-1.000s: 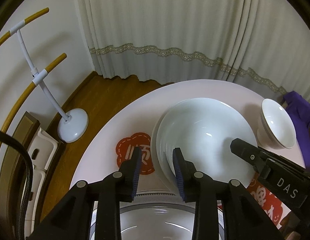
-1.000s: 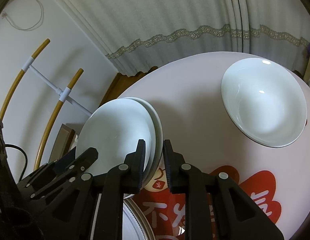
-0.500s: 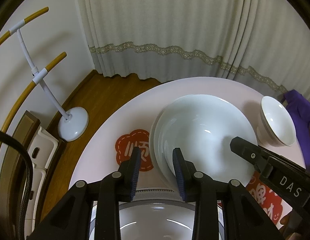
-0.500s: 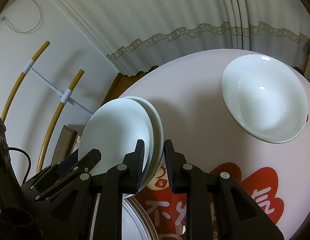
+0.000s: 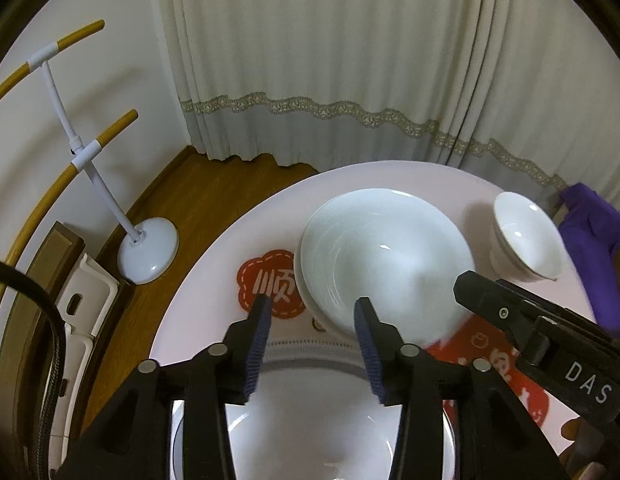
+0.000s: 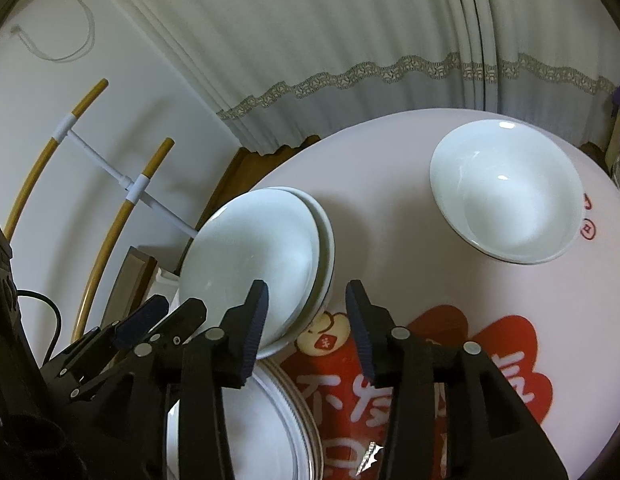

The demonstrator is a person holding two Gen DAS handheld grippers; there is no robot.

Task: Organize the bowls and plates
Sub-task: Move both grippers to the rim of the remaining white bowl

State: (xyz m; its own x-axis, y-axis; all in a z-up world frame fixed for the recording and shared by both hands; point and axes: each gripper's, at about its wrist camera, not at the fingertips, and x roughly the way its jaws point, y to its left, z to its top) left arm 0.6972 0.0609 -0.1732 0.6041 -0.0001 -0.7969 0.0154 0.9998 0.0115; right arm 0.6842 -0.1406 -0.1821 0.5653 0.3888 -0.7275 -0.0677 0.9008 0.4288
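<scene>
Pink round surface [image 5: 450,184] | two nested bowls [image 5: 386,256], empty | small bowl [image 5: 524,236], empty | left tool [image 5: 312,316] opening, nothing between | right tool [image 6: 306,300] opening, bowl rim between, released

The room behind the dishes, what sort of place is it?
Probably a home dining area: a round table set with white bowls, long lace-trimmed curtains behind, and wooden flooring.

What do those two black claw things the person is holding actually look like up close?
Each is a black plastic two-finger tool. The left gripper and right gripper both have angular, braced fingers tipped with ribbed dark-blue pads, with round silver studs at the joints. The right one's side carries white letters reading DAS. A black cable loops beside the left tool. No sleeve shows.
</scene>
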